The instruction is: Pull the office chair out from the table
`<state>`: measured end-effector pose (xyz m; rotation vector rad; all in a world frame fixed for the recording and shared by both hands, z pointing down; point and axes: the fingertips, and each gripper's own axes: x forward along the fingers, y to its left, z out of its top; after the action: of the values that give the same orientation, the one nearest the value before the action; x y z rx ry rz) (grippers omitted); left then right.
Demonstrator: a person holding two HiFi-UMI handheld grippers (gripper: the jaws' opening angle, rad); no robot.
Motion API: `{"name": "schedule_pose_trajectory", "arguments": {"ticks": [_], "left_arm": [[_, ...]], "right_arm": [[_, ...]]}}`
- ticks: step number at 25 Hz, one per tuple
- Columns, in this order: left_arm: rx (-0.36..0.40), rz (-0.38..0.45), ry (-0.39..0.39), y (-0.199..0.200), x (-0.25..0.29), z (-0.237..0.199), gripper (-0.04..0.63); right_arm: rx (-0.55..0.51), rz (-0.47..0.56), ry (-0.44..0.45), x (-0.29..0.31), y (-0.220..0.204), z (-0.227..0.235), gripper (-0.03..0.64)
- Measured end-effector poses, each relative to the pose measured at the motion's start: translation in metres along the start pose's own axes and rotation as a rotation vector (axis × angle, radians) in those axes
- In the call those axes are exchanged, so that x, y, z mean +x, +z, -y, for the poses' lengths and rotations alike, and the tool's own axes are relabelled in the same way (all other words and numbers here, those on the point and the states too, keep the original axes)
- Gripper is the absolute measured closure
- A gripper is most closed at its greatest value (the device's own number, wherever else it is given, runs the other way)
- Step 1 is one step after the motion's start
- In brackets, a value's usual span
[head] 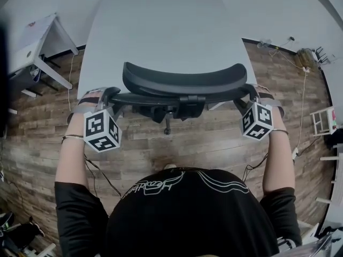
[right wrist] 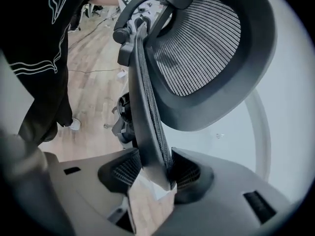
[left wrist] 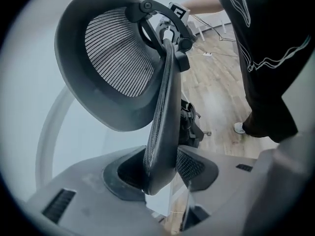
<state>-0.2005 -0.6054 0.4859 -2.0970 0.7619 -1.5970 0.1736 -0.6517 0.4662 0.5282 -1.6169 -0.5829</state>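
A black mesh office chair stands pushed in at the grey table (head: 155,25); its curved headrest (head: 185,82) lies over the table's near edge. In the head view my left gripper (head: 110,96) is at the left end of the backrest's top rim and my right gripper (head: 249,92) at the right end. In the left gripper view the backrest's edge (left wrist: 165,112) runs down between the jaws of the left gripper (left wrist: 165,173), whose pads press on it. The right gripper (right wrist: 155,173) is closed the same way on the backrest's other edge (right wrist: 145,102), below the headrest (right wrist: 206,43).
The person (head: 187,213) stands right behind the chair on the wood floor. A white desk (head: 32,42) stands at the far left. Cables (head: 300,106) and a small white rack (head: 324,119) lie along the right side.
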Motion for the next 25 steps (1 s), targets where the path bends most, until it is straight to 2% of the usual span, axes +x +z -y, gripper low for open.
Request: {"name": "schedule_pose_trajectory", "arguments": {"ticks": [4, 9, 11, 17, 25], "left_arm": [[-0.033, -0.043, 0.002, -0.002, 0.001, 0.001, 0.42], [-0.085, -0.143, -0.077, -0.006, 0.004, 0.003, 0.42], [-0.092, -0.174, -0.087, -0.008, 0.006, 0.003, 0.419], [-0.123, -0.156, -0.09, -0.006, 0.005, 0.003, 0.417], [-0.15, -0.175, -0.14, -0.006, -0.004, 0.001, 0.411]], "right_arm": [[0.011, -0.058, 0.032, 0.002, 0.0, -0.002, 0.408], [0.043, -0.085, 0.028, 0.002, -0.001, -0.001, 0.408], [0.051, -0.087, 0.025, 0.002, -0.001, -0.001, 0.407], [0.061, -0.091, 0.027, 0.0, -0.001, 0.0, 0.407], [0.054, -0.088, 0.083, -0.013, 0.0, -0.003, 0.407]]}}
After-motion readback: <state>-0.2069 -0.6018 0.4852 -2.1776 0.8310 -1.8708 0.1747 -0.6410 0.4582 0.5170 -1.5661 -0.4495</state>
